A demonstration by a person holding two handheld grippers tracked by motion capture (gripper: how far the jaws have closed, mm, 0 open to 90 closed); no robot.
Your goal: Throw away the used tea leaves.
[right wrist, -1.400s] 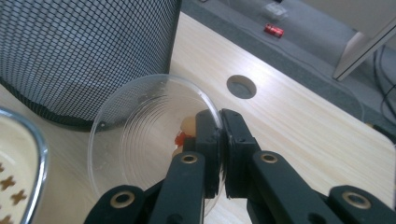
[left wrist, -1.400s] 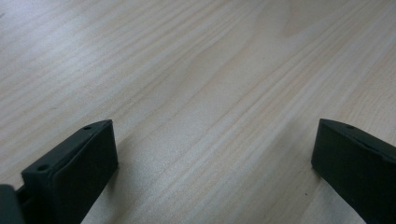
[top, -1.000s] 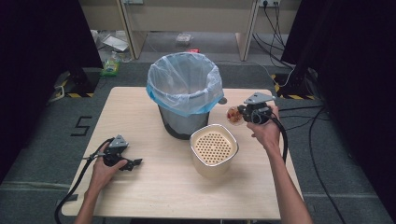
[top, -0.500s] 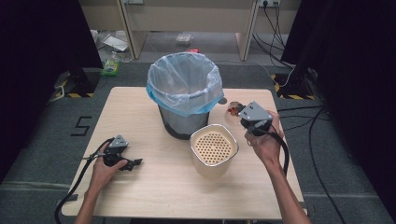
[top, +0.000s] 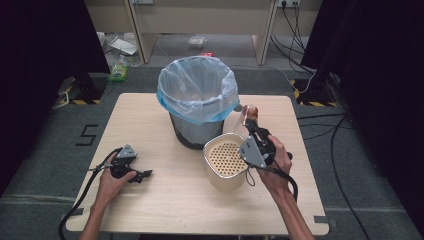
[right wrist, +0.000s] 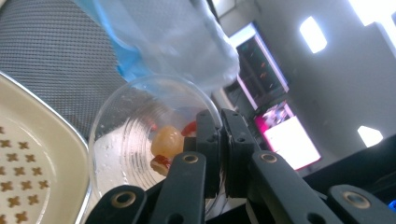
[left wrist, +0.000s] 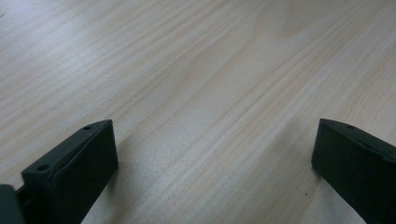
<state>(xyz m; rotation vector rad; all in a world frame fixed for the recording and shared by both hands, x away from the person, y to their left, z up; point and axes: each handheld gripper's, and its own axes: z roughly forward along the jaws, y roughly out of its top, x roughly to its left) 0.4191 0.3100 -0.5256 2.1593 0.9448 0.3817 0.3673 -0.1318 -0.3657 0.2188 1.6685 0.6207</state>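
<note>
Over on the right, the right gripper point(top: 251, 125) has its jaws pressed tight on the rim of a clear plastic cup point(top: 244, 116), one jaw inside the wall and one outside, so the thin plastic is pinched between them. From the right gripper view the cup point(right wrist: 149, 140) lies tipped on its side with its mouth toward the camera, and a pale orange lump with red bits point(right wrist: 166, 142) sits inside it near the jaws. It is held just beside the cream perforated container point(top: 226, 160) and close to the grey mesh bin point(top: 197, 102) with its blue-edged bag, above the wooden table point(top: 150, 200). The left gripper point(top: 142, 174) rests low near the table's left front, well apart from all that. Its jaws stand spread wide, with bare wood point(left wrist: 210, 93) between them and nothing gripped.
</note>
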